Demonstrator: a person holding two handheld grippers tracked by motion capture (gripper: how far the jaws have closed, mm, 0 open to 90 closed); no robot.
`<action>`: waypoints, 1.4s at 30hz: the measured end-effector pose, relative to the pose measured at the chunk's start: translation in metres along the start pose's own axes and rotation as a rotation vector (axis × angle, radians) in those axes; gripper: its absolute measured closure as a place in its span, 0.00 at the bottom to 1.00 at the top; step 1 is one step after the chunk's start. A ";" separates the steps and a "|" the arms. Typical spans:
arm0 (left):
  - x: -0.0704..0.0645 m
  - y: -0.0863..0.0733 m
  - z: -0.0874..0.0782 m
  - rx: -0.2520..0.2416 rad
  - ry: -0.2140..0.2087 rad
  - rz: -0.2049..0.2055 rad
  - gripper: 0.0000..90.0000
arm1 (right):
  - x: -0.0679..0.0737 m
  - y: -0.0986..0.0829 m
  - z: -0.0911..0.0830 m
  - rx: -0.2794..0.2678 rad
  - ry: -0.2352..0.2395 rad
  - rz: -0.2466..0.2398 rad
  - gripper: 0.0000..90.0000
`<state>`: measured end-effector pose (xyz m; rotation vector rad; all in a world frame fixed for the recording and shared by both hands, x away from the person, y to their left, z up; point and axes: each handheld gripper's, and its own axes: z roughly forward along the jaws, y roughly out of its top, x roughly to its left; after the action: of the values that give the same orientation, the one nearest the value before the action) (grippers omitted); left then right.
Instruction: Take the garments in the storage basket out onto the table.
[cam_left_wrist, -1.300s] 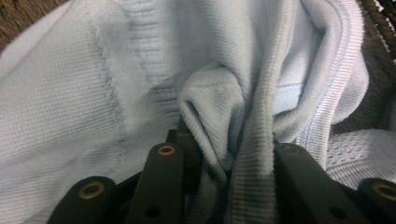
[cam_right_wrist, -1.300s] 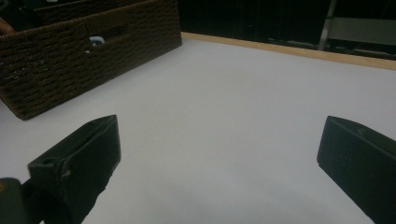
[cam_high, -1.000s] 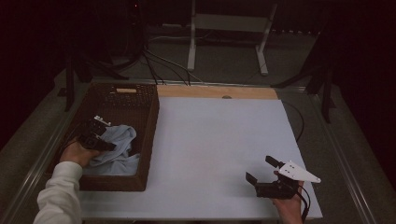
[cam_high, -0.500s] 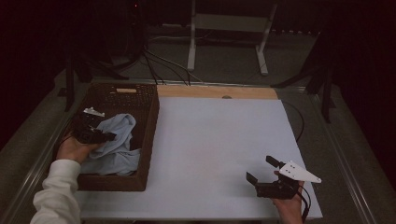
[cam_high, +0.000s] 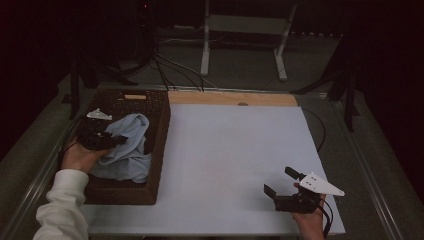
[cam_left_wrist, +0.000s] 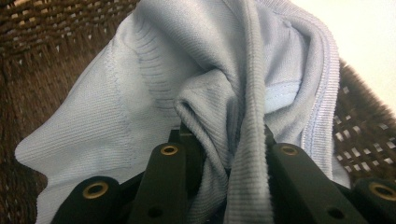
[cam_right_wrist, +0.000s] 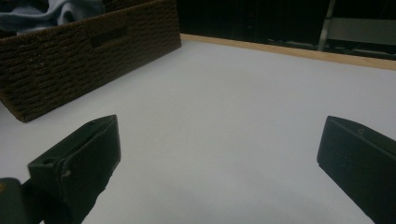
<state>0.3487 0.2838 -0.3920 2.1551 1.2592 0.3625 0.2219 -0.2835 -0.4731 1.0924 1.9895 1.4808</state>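
Cloth (cam_high: 129, 145) sits bunched in the basket (cam_high: 159, 135), and your left gripper (cam_high: 107, 141) is clamped on a fold of it. Your right gripper (cam_high: 285, 184) rests with jaws spread on the table (cam_high: 230, 145).

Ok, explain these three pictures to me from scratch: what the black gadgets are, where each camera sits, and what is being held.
A person sits at a table and holds a hand tool with two black jaws in each hand; there is no robot arm. The high view looks down from above the person's side. The other two pictures come from small cameras riding on the tools, looking along their jaws.

On the white table top stands a dark brown wicker basket at the left, with a light blue knitted garment in it. The left gripper is inside the basket, and the left gripper view shows its jaws shut on a bunched fold of that garment. The right gripper rests low over the bare table near the front right, jaws wide apart and holding nothing; the right gripper view shows the basket off to its left.
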 end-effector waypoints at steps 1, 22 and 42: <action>0.000 0.001 -0.001 -0.006 -0.005 -0.001 0.85 | 0.000 0.000 0.000 0.000 0.000 -0.001 0.00; -0.018 0.011 -0.019 -0.111 -0.066 0.014 0.85 | 0.000 0.000 0.000 0.000 0.001 0.004 0.00; -0.030 0.021 -0.031 -0.198 -0.101 -0.003 0.85 | -0.001 0.000 0.000 0.002 0.000 0.009 0.00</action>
<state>0.3326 0.2618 -0.3528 1.9788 1.1214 0.3565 0.2226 -0.2840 -0.4737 1.1037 1.9890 1.4834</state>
